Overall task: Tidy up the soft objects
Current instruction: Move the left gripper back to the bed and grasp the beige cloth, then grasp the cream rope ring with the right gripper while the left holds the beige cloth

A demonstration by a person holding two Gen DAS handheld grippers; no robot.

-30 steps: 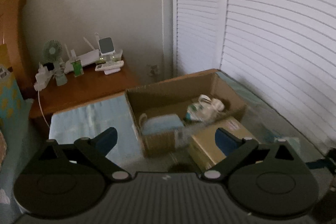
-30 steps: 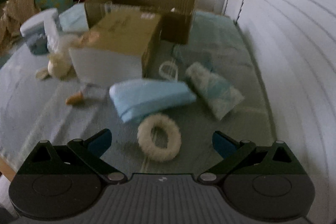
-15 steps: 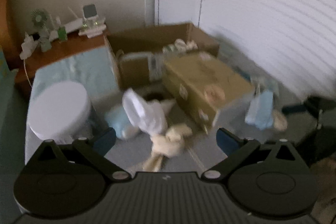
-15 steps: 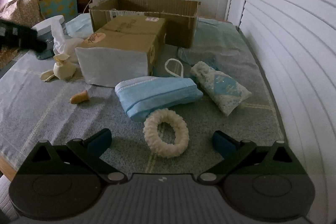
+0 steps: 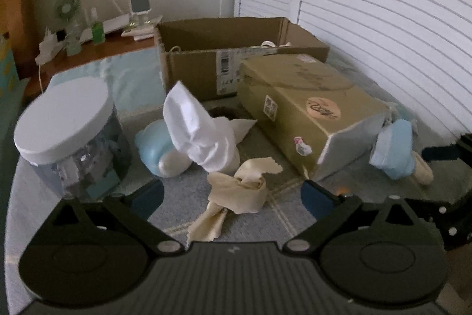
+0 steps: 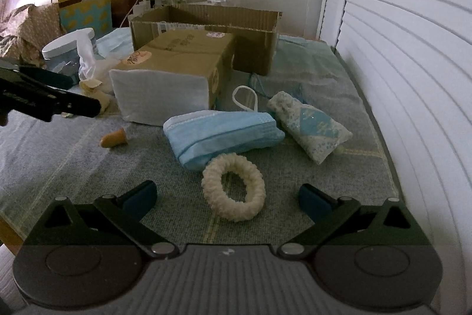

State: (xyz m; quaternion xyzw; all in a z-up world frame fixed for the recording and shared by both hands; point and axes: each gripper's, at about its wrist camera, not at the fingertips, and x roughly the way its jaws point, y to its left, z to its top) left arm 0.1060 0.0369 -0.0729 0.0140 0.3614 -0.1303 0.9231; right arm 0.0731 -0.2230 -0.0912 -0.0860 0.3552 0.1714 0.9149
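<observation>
My left gripper (image 5: 231, 195) is open and empty, low over the bed, with a crumpled cream cloth (image 5: 237, 191) lying between its jaws. Behind it stand a white cloth (image 5: 197, 126) and a pale blue soft item (image 5: 156, 143). My right gripper (image 6: 227, 197) is open and empty, with a cream fluffy hair ring (image 6: 233, 186) between its jaws. Behind the ring lie a stack of blue face masks (image 6: 221, 129) and a patterned blue pouch (image 6: 309, 127). The open cardboard box (image 6: 206, 28) stands at the back; it also shows in the left wrist view (image 5: 236, 49).
A closed tan box (image 5: 306, 108) lies in front of the open one. A round container with a white lid (image 5: 70, 132) stands at left. A small orange piece (image 6: 113, 138) lies on the grey bed cover (image 6: 88, 167). Louvred doors (image 6: 413, 49) line the right. A nightstand (image 5: 97, 49) holds gadgets.
My left gripper swung down and back from the cardboard box to hover over the cream cloth. My right gripper drew slightly closer to the hair ring. Both stay open.
</observation>
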